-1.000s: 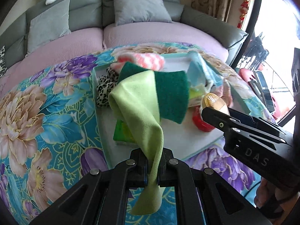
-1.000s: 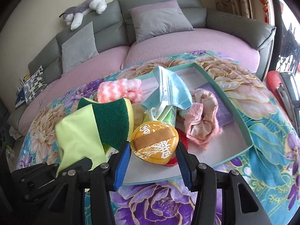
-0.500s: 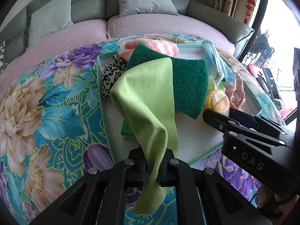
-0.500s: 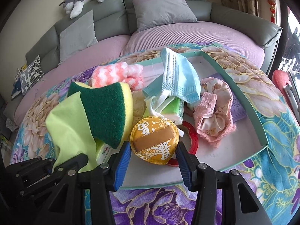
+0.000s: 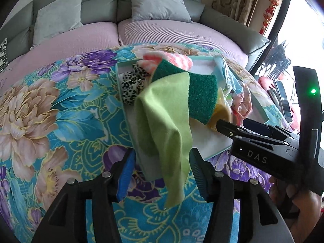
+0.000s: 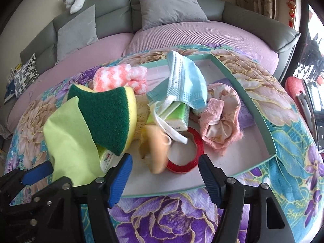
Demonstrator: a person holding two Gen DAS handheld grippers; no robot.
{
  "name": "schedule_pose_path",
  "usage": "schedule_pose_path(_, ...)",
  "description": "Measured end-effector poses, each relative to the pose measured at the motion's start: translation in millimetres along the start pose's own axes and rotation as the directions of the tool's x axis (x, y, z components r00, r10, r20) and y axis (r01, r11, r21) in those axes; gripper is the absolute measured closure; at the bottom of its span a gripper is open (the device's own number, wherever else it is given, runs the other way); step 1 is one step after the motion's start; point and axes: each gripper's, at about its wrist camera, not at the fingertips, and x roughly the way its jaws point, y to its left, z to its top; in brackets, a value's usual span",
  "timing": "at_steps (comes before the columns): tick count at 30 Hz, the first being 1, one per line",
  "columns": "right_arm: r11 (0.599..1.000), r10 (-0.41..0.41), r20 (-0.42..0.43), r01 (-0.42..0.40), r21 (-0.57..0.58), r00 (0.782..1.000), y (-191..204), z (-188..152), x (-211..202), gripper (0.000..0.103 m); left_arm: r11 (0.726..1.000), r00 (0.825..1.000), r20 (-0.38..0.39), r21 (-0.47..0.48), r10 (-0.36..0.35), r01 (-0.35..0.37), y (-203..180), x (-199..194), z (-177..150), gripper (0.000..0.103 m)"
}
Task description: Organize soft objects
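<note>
My one lime-green cloth (image 5: pixel 166 121) drapes over the near rim of the teal tray (image 6: pixel 253 109) on the floral-covered desk (image 5: pixel 60 111), its tail hanging between my left hand-held gripper (image 5: pixel 162 174), whose jaws are opening clear of it. At 3 o'clock, my right hand-held gripper (image 6: pixel 165 174) tilts down, also opening, pads off the one powder puff (image 6: pixel 156 149).
</note>
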Motion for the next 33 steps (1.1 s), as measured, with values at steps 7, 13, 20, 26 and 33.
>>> schedule_pose_path(7, 1.000, -0.026, 0.015, 0.026, 0.006, 1.000, 2, 0, -15, 0.018, 0.995, 0.993, 0.072, -0.056, 0.091, -0.087, 18, -25, 5, 0.027)
schedule_pose_path(13, 0.999, -0.034, 0.030, 0.034, 0.006, 0.999, 7, 0, -23, 0.005, 0.970, 0.976, 0.112, -0.180, 0.188, -0.166, 46, -36, 4, 0.012)
schedule_pose_path(20, 1.000, -0.026, 0.057, 0.026, 0.007, 0.998, 16, -6, -33, 0.001, 0.927, 0.951, 0.129, -0.293, 0.282, -0.235, 76, -43, -7, 0.004)
schedule_pose_path(26, 1.000, -0.023, 0.083, 0.023, 0.001, 0.996, 23, -12, -43, 0.000, 0.919, 0.950, 0.073, -0.287, 0.303, -0.271, 80, -30, -17, 0.004)
schedule_pose_path(33, 0.999, -0.012, 0.078, 0.015, -0.050, 0.997, 39, -29, -49, 0.000, 0.922, 0.955, 0.024, -0.266, 0.297, -0.280, 74, -27, -30, 0.004)
